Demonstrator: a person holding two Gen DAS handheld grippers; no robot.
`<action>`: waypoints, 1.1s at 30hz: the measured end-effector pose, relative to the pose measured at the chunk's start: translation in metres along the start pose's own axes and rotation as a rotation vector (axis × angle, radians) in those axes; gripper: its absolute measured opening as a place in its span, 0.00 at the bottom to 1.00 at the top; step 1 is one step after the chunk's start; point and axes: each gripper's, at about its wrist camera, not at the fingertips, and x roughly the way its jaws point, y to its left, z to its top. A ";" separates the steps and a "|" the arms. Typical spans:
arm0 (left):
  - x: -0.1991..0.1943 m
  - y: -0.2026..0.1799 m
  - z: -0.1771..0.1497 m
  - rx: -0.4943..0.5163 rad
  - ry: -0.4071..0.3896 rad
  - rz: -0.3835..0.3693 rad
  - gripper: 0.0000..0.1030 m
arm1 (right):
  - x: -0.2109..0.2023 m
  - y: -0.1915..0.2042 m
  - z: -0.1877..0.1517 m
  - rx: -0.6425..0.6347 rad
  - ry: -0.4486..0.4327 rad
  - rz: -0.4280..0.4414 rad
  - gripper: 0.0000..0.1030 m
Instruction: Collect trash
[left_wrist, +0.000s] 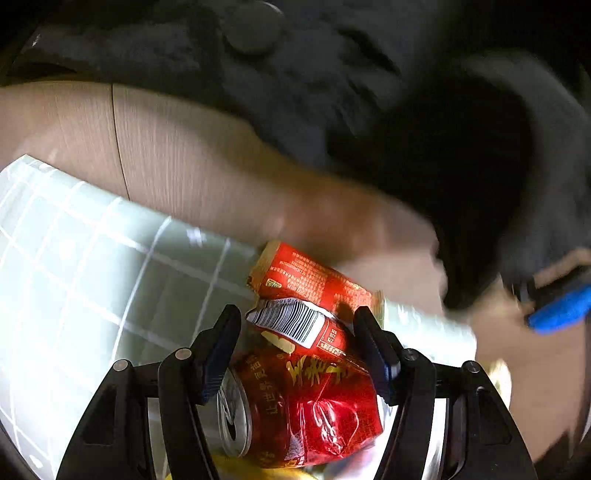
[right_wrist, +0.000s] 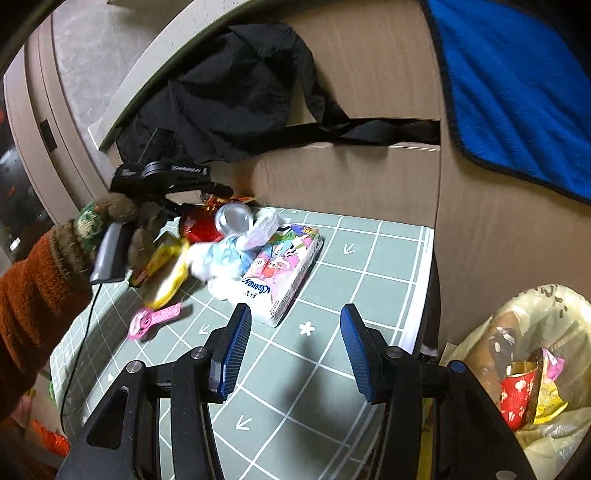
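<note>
Your left gripper (left_wrist: 297, 350) has its jaws spread around the crushed red drink can (left_wrist: 306, 406) at the counter's (left_wrist: 74, 258) far-left pile: light, dented, slippery metal, so pinch its creased middle. Your right gripper (right_wrist: 295, 345) hangs spread, empty.

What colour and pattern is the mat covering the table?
Grey-green table mat with a white grid, small arrows and a flower mark; clearest in the right wrist view.
</note>
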 end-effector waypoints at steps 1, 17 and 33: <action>-0.003 0.000 -0.007 0.017 0.013 -0.001 0.62 | 0.002 0.000 0.001 -0.006 0.000 0.000 0.47; -0.078 0.007 -0.107 0.160 -0.076 0.029 0.75 | 0.020 0.004 0.000 0.046 -0.004 0.078 0.47; -0.122 -0.002 -0.135 0.147 -0.183 0.086 0.52 | -0.001 0.036 0.003 -0.074 -0.020 0.042 0.47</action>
